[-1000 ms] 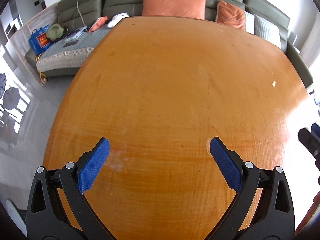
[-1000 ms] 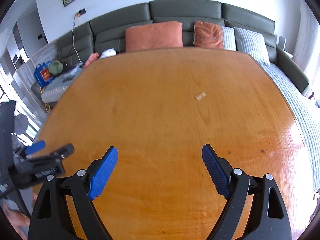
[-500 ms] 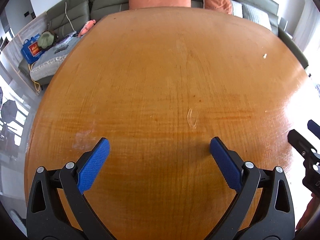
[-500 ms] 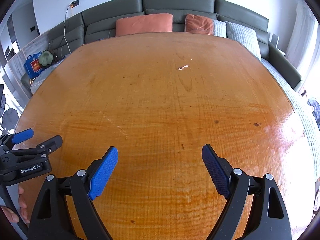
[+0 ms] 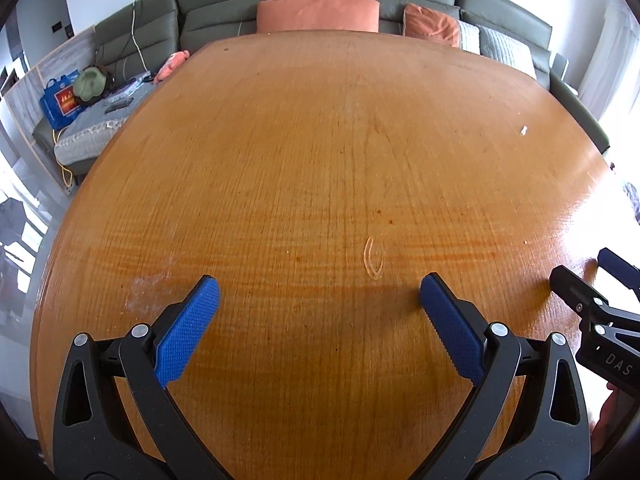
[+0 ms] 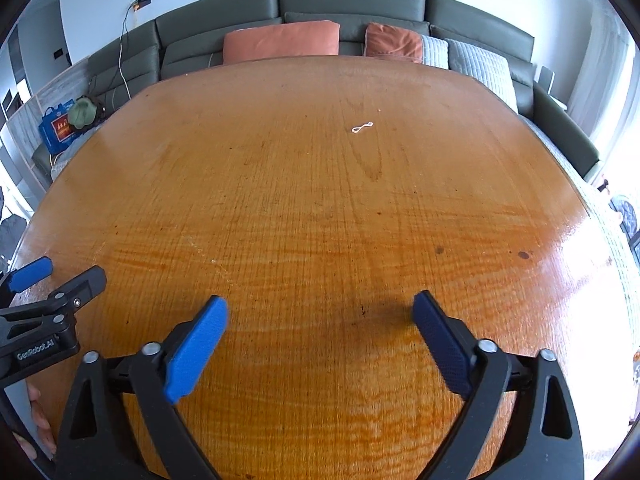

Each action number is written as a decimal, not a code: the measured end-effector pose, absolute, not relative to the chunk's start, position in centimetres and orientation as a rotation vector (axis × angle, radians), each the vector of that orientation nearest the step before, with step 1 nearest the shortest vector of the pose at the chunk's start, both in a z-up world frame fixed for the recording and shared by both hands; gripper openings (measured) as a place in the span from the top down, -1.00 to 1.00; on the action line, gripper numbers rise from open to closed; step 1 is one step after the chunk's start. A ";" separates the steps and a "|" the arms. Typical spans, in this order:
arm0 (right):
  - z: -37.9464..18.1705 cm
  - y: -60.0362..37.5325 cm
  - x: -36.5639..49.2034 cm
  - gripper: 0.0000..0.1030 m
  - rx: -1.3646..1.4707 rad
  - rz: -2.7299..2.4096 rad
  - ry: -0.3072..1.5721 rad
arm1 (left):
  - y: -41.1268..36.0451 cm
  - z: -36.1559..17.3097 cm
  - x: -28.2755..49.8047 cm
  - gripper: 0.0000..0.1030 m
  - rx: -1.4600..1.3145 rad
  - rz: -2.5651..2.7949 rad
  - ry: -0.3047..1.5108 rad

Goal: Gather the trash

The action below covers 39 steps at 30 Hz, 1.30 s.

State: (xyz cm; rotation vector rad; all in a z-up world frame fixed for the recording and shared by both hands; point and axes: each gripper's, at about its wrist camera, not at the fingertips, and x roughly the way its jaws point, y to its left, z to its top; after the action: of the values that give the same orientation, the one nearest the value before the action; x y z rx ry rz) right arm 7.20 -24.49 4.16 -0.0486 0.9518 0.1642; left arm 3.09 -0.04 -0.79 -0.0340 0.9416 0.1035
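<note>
A small white twisted scrap [image 6: 362, 127] lies on the wooden table [image 6: 280, 200], far ahead of my right gripper [image 6: 320, 316], which is open and empty above the near part of the table. The scrap also shows in the left wrist view [image 5: 523, 131] at the far right. A clear, ring-shaped scrap [image 5: 373, 257] lies on the table just ahead of my left gripper [image 5: 319, 300], which is open and empty. The right gripper shows at the right edge of the left wrist view [image 5: 592, 280]; the left gripper shows at the left edge of the right wrist view [image 6: 56, 276].
A dark green sofa [image 6: 352, 8] with orange cushions [image 6: 280, 42] wraps around the table's far side. A blue bag [image 5: 60, 102] and clutter sit on the sofa at the left. The table edge [image 5: 52, 248] curves near on the left.
Both grippers have pulled back and tilted up, so more of the table shows. The clear ring now lies ahead of my left gripper, not beside its right finger. Both stay open.
</note>
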 end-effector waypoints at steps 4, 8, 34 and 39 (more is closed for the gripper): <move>4.2 -24.4 7.3 -0.94 -0.048 0.157 0.953 | 0.1 -0.8 3.1 -0.88 -0.040 0.114 0.940; 4.2 -24.4 7.3 -0.95 -0.049 0.154 0.953 | 0.2 -0.8 3.1 -0.88 -0.041 0.112 0.940; 4.2 -24.4 7.3 -0.95 -0.049 0.154 0.953 | 0.4 -0.8 3.1 -0.88 -0.040 0.112 0.940; 4.2 -24.4 7.3 -0.95 -0.049 0.154 0.953 | 0.4 -0.8 3.1 -0.88 -0.041 0.113 0.940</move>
State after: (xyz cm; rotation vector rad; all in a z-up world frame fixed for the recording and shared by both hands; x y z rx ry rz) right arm 7.31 -24.42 4.21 -0.0494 0.9532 0.1544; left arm 3.09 0.44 -0.79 -0.0407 0.9402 0.1129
